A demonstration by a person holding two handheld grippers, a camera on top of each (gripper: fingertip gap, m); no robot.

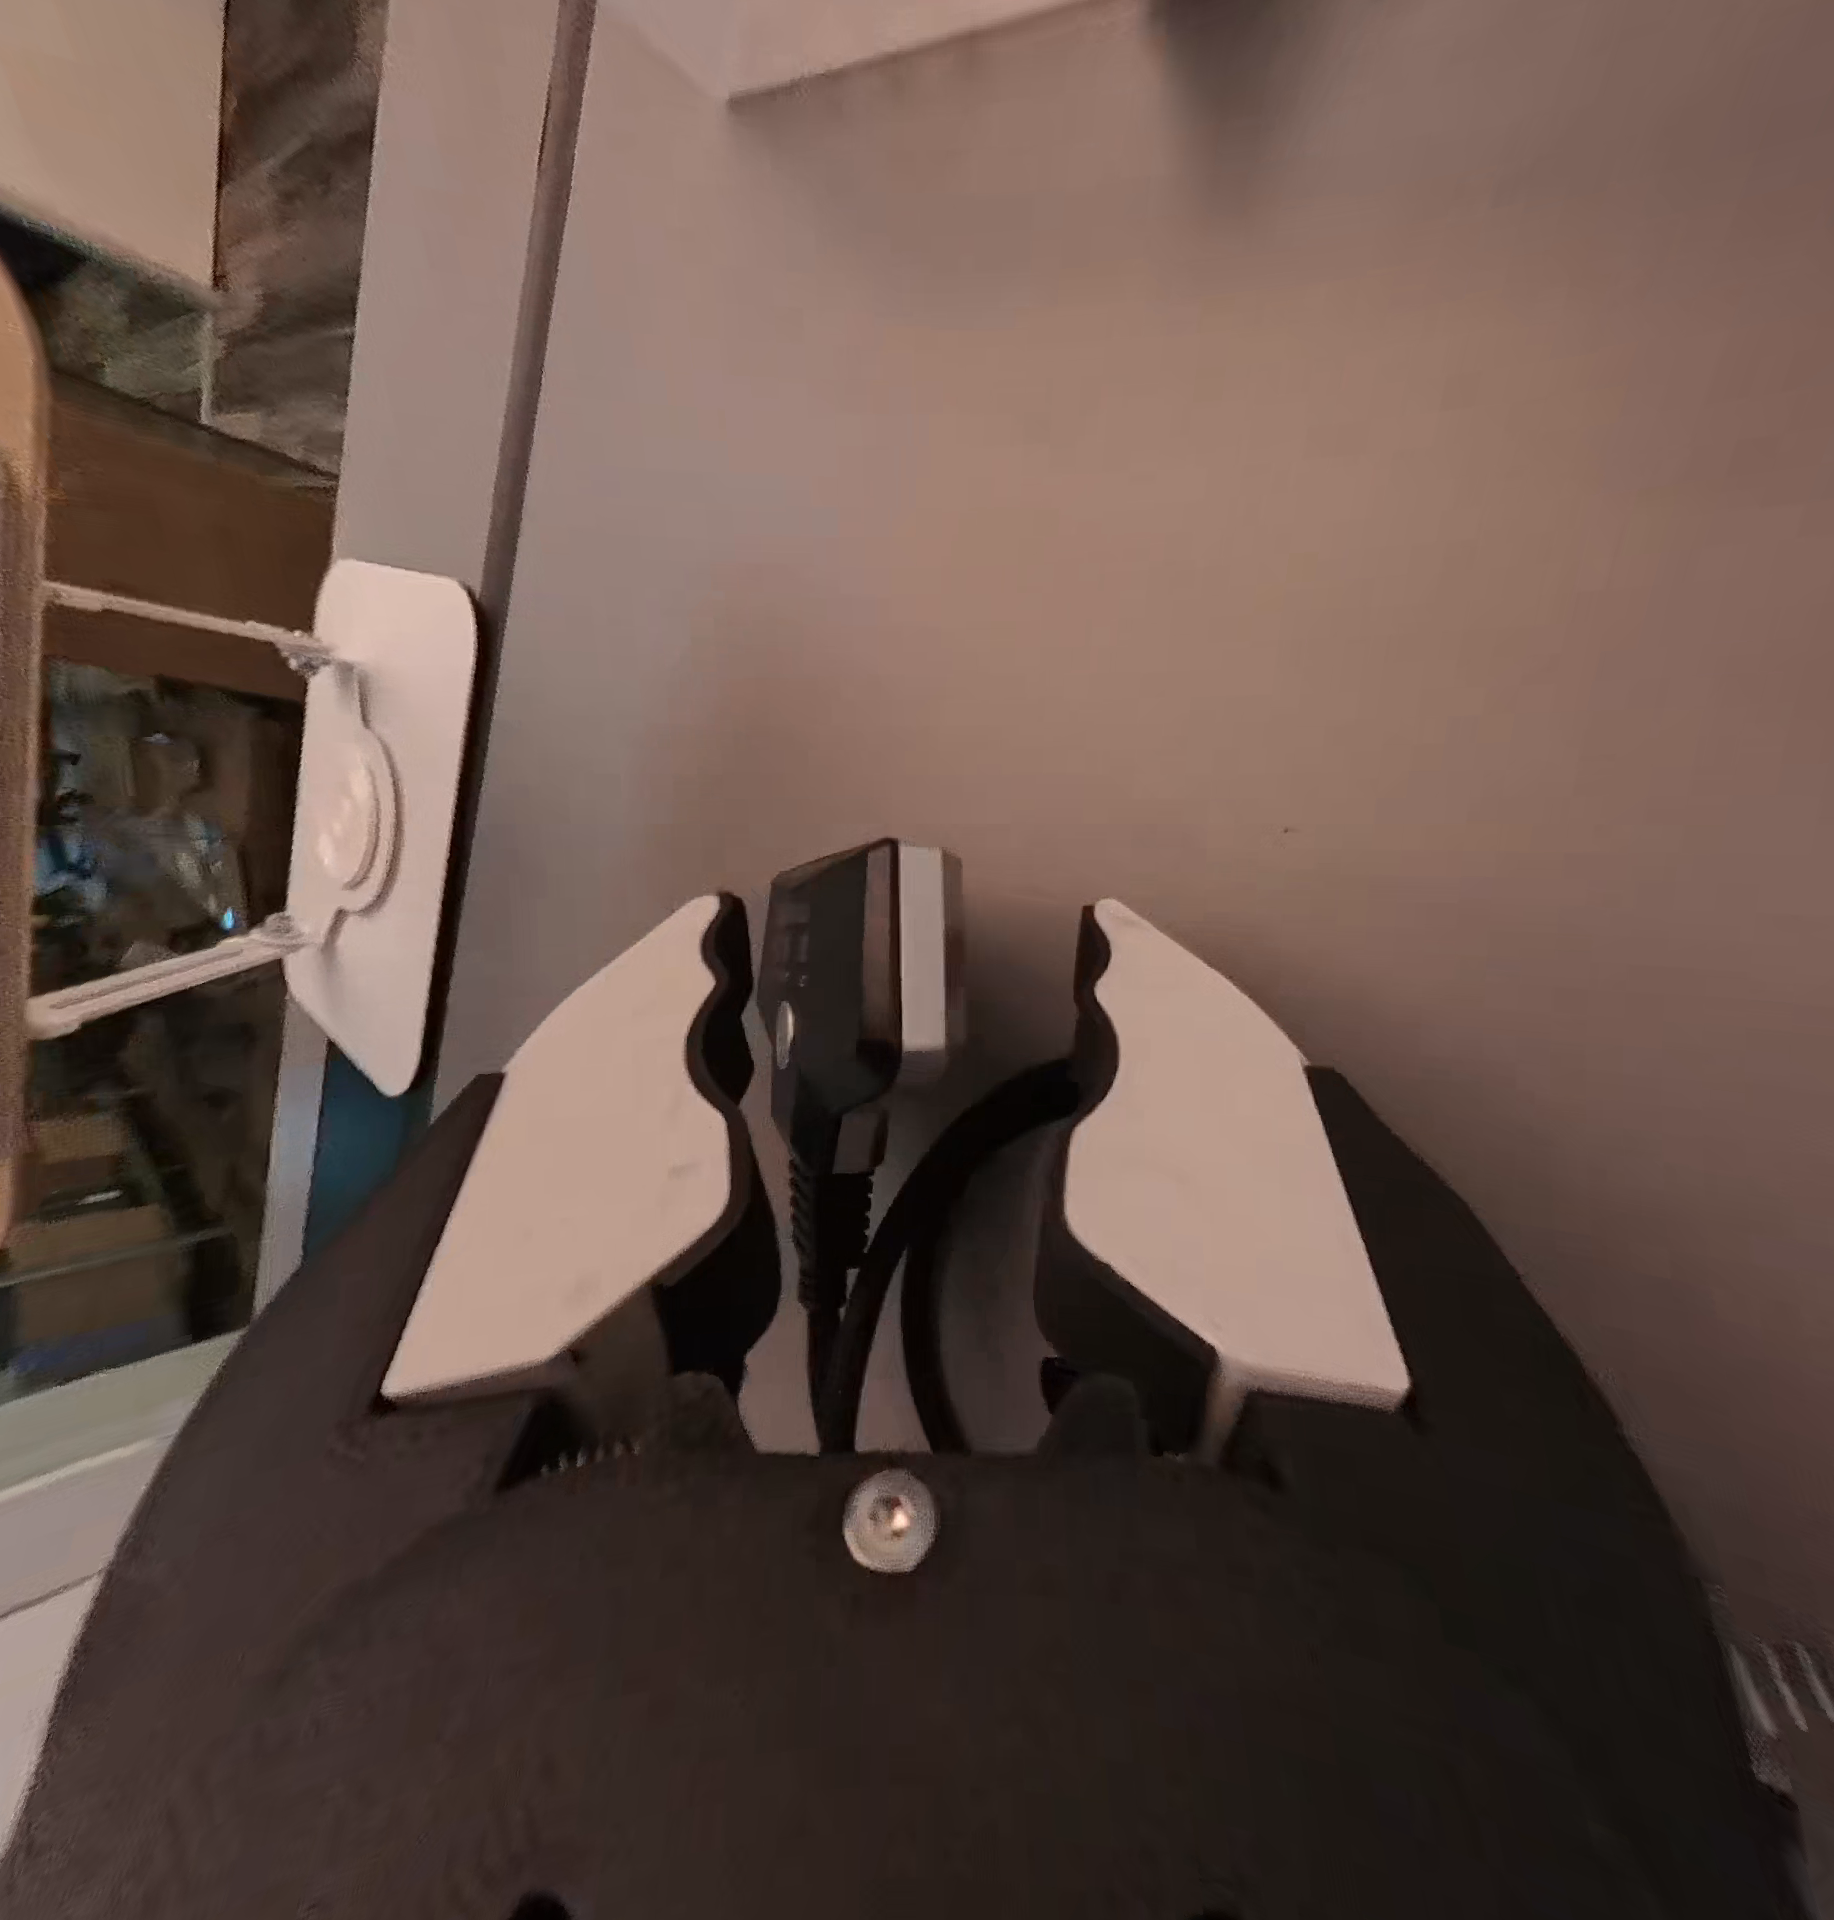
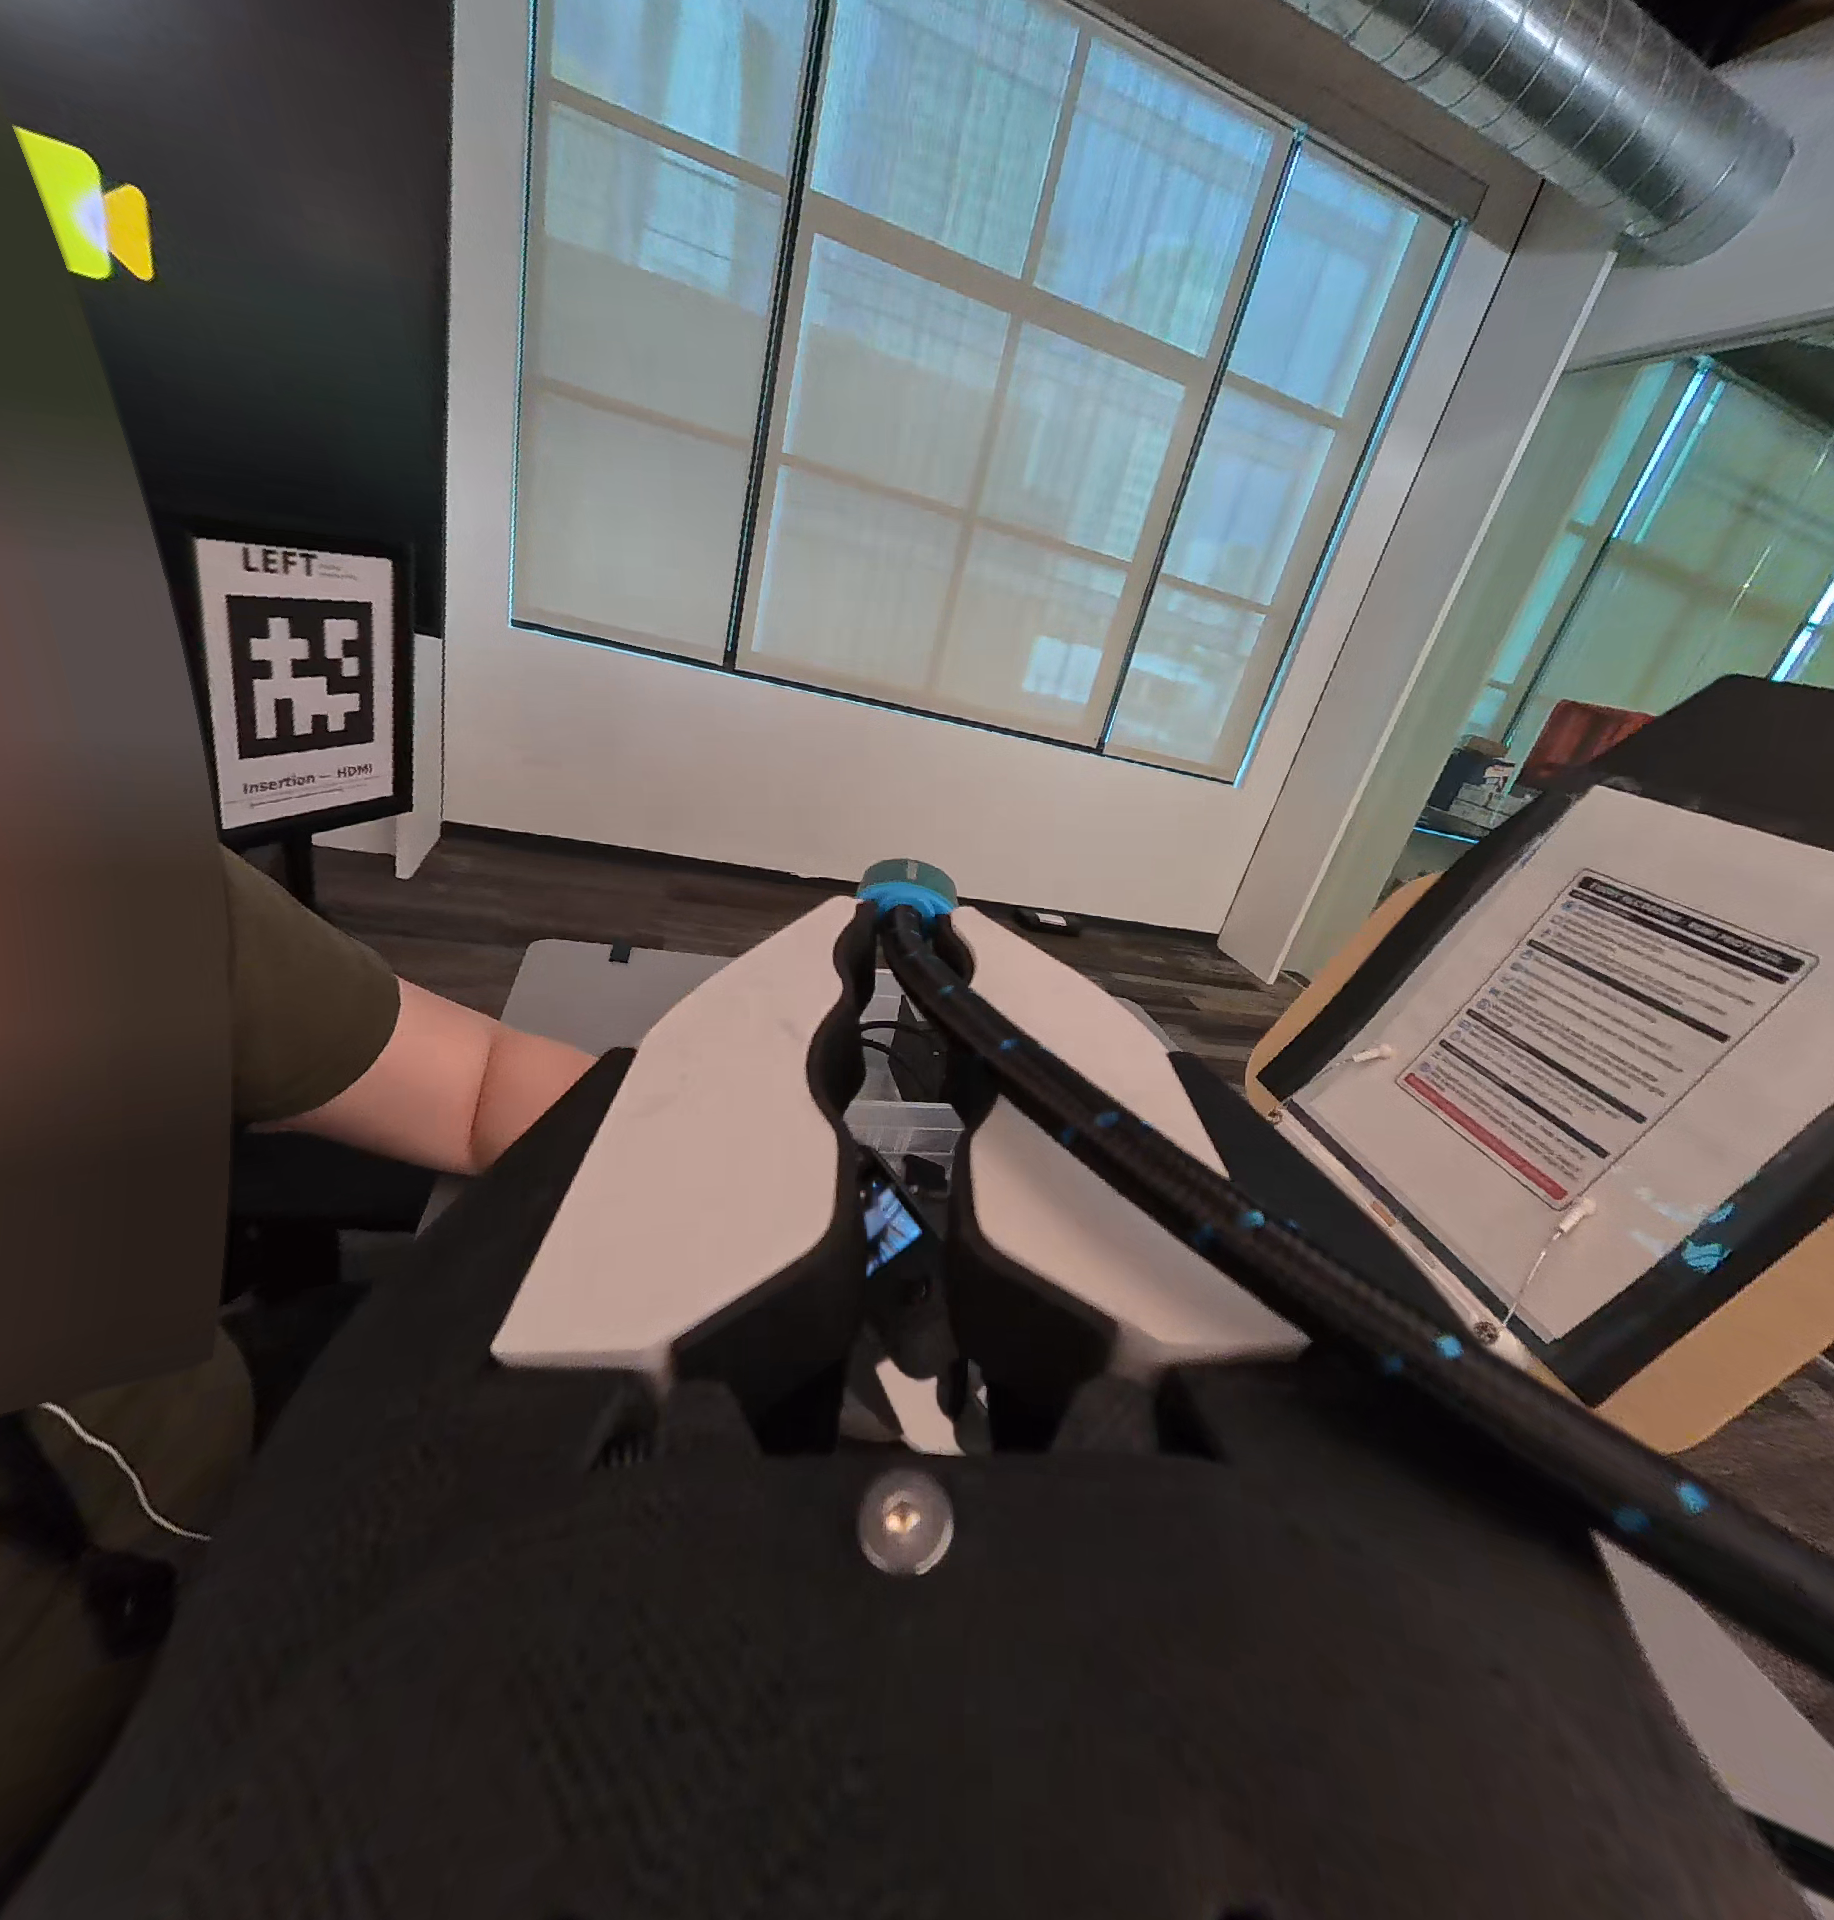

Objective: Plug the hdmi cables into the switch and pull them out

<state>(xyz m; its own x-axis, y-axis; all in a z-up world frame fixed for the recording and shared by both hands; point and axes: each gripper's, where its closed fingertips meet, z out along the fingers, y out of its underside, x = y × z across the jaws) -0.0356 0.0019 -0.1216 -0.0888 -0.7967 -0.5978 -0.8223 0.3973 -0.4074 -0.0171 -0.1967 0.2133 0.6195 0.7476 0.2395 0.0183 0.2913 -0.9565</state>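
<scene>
In the left wrist view my left gripper (image 1: 908,920) is open over a grey surface. The small black HDMI switch (image 1: 840,966) with a silver side stands between the fingers, close to the left finger (image 1: 622,1122) and well apart from the right one. Black cables (image 1: 840,1257) run from the switch back toward the gripper's body. In the right wrist view my right gripper (image 2: 897,925) is shut on a black braided HDMI cable (image 2: 1152,1153) with blue flecks. Its blue plug end (image 2: 905,883) sticks out just past the fingertips. The cable trails to the lower right.
A white holder plate (image 1: 383,821) is fixed to a post at the left. A person's arm (image 2: 425,1081) reaches in from the left. A marker sign (image 2: 300,675) stands behind it. A board with a printed sheet (image 2: 1578,1049) leans at the right, in front of a window wall.
</scene>
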